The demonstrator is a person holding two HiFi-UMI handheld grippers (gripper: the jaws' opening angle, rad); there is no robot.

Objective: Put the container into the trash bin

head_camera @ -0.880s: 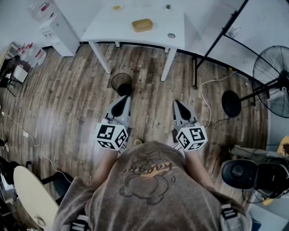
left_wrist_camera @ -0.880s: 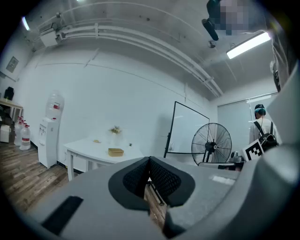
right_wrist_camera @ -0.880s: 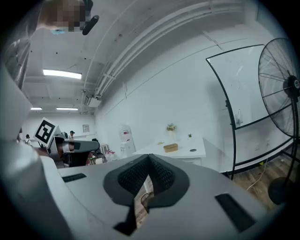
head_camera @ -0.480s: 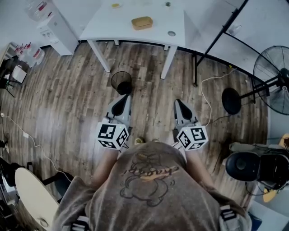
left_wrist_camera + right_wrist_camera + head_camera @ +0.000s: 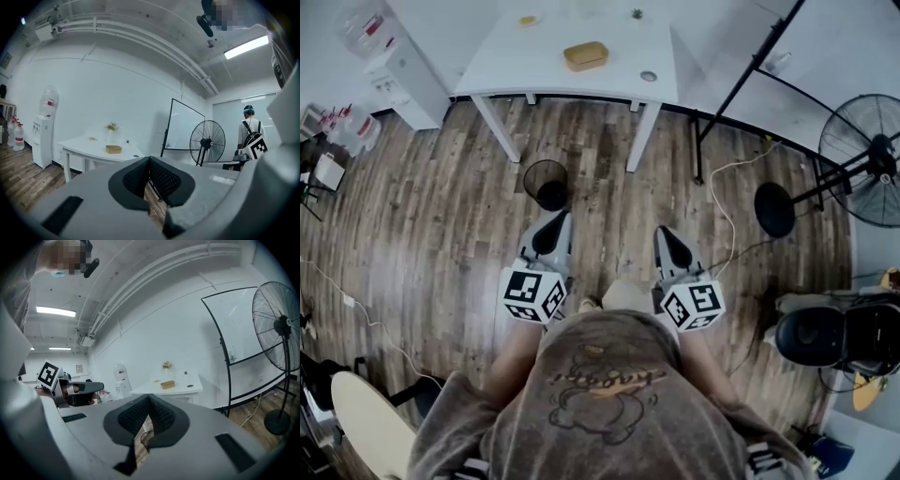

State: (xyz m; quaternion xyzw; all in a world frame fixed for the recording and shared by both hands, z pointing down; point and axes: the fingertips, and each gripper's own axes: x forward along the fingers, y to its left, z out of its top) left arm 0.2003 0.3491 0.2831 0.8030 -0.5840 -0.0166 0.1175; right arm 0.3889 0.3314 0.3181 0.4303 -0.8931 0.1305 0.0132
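The container (image 5: 586,55), a tan lidded box, lies on the white table (image 5: 516,66) at the far side of the room; it also shows small in the left gripper view (image 5: 113,149) and the right gripper view (image 5: 168,384). The trash bin (image 5: 547,184), black mesh and round, stands on the wood floor in front of the table. My left gripper (image 5: 555,217) is shut and holds nothing, just short of the bin. My right gripper (image 5: 667,236) is also shut and holds nothing, beside it to the right. Both point about level toward the table (image 5: 149,159) (image 5: 149,397).
A water dispenser (image 5: 389,56) stands left of the table. A whiteboard stand (image 5: 750,75), a floor fan (image 5: 867,159) and its round base (image 5: 773,208) are at the right, with a cable on the floor. A black chair (image 5: 825,337) is at my right. Another person (image 5: 248,131) stands far right.
The head view has shifted a little, and the table and bin sit slightly further left. Both grippers stay shut, side by side in front of my body.
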